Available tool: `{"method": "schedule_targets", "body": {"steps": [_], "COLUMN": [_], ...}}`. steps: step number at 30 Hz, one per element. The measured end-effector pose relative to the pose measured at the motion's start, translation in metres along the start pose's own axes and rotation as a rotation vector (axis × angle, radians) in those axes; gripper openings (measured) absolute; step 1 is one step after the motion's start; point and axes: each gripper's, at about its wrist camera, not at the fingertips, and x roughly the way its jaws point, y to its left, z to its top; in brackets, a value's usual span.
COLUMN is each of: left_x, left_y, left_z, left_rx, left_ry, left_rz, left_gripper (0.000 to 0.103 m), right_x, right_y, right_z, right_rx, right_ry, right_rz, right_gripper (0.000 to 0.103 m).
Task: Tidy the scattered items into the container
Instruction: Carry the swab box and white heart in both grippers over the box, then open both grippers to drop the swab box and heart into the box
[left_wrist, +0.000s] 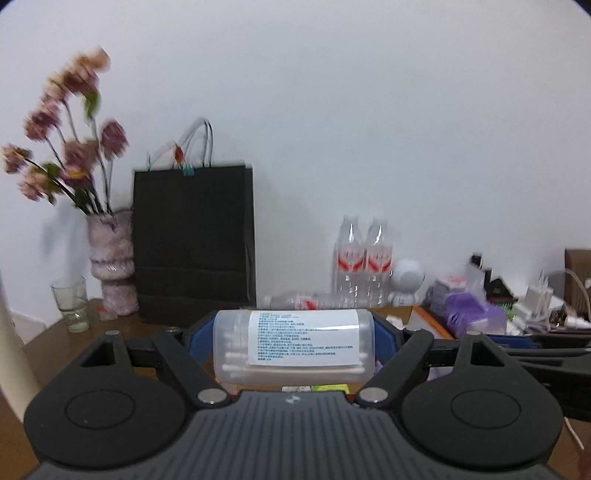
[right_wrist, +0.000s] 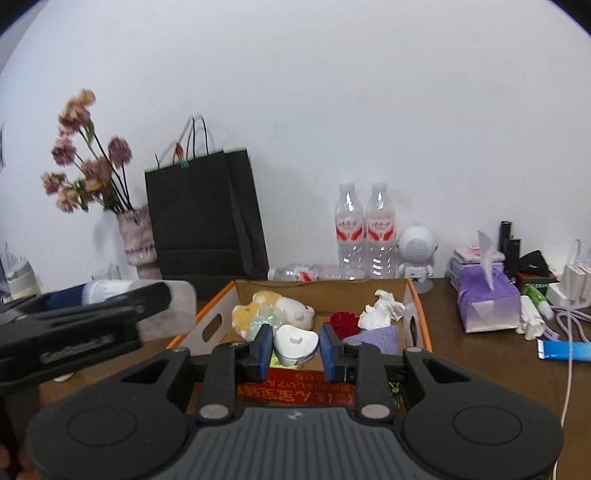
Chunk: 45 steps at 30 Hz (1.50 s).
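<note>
left hand-held gripper (left_wrist: 293, 347) | black ribbed body, round bosses, silver screws | blue finger pads (right_wrist: 263, 349)

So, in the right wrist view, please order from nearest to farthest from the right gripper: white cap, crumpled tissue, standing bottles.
1. white cap, between the right gripper fingers.
2. crumpled tissue, inside box, right.
3. standing bottles, at the wall.

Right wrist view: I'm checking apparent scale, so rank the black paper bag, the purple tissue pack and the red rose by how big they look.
1. black paper bag
2. purple tissue pack, though it sits nearer the camera
3. red rose
</note>
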Motion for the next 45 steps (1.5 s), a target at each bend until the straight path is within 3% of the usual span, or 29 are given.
{"method": "schedule_targets", "body": {"steps": [3, 7, 11, 19, 27, 32, 42, 45], "left_x": [0.035, 0.068, 0.104, 0.18, 0.217, 0.229, 0.248, 0.255], "left_y": [0.002, -0.002, -0.001, -0.004, 0.004, 0.008, 0.015, 0.017], "left_z": [0.02, 0.048, 0.072, 0.069, 0.051, 0.039, 0.014, 0.002], "left_rx": [-0.019, 0.014, 0.003, 0.033, 0.054, 0.045, 0.07, 0.087], "left_ry": [0.102, 0.144, 0.236, 0.478, 0.651, 0.727, 0.832, 0.851], "left_rz": [-0.015, -0.014, -0.039, -0.023, -0.001, -0.037, -0.047, -0.02], "left_gripper": [0.083, 0.083, 0.083, 0.083, 0.083, 0.083, 0.083, 0.083], "right_x": [0.026, 0.063, 0.1, 0.16, 0.205, 0.225, 0.256, 0.268], "right_y": [-0.006, -0.018, -0.033, -0.054, -0.059, -0.06, -0.049, -0.044], "right_z": [0.021, 0.054, 0.079, 0.1, 0.092, 0.078, 0.05, 0.037], "right_rx": [0.006, 0.011, 0.041, 0.123, 0.136, 0.126, 0.146, 0.12], "right_ry": [0.071, 0.135, 0.24, 0.457, 0.631, 0.706, 0.825, 0.853], "right_rz": [0.01, -0.01, -0.047, -0.051, -0.064, -0.068, -0.028, -0.055], "right_gripper": [0.026, 0.026, 0.026, 0.026, 0.026, 0.026, 0.026, 0.026]}}
